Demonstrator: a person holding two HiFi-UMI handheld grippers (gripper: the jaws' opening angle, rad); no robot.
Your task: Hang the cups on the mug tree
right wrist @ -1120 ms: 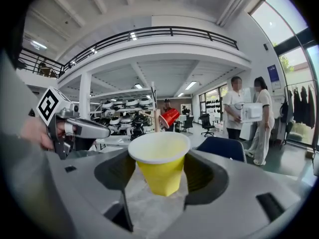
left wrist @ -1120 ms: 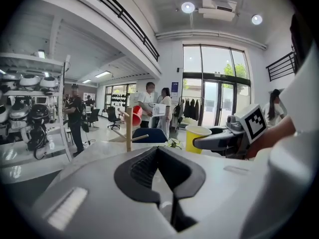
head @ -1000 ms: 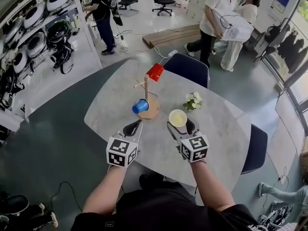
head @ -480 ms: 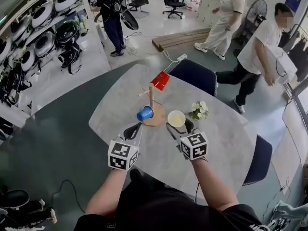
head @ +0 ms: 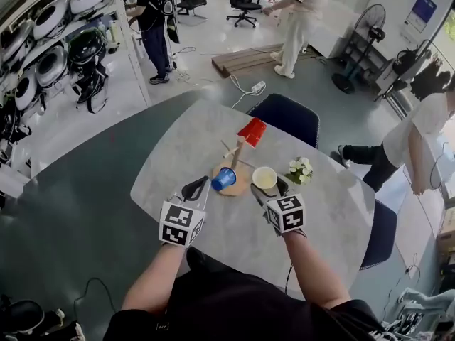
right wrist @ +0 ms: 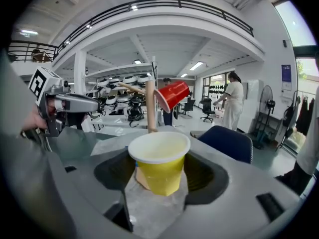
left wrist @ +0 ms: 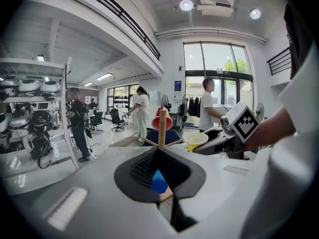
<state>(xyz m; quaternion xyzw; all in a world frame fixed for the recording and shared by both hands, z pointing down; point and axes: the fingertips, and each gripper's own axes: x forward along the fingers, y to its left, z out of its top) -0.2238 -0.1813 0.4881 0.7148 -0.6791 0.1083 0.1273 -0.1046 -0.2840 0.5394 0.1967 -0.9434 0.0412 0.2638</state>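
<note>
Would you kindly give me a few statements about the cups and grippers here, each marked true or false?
1. The right gripper holds the yellow cup upright. True.
2. The red cup lies on the table. False: it hangs atop the mug tree.
3. The left gripper grips the blue cup. False: its jaws are shut and empty; that cup hangs on the tree.
4. Flowers stand on the table. True.

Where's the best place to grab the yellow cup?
By its side wall, below the rim, coming in from the person's side. The yellow cup stands upright and narrows downward, so jaws can close on opposite sides of the wall. The right gripper holds it that way.
</note>
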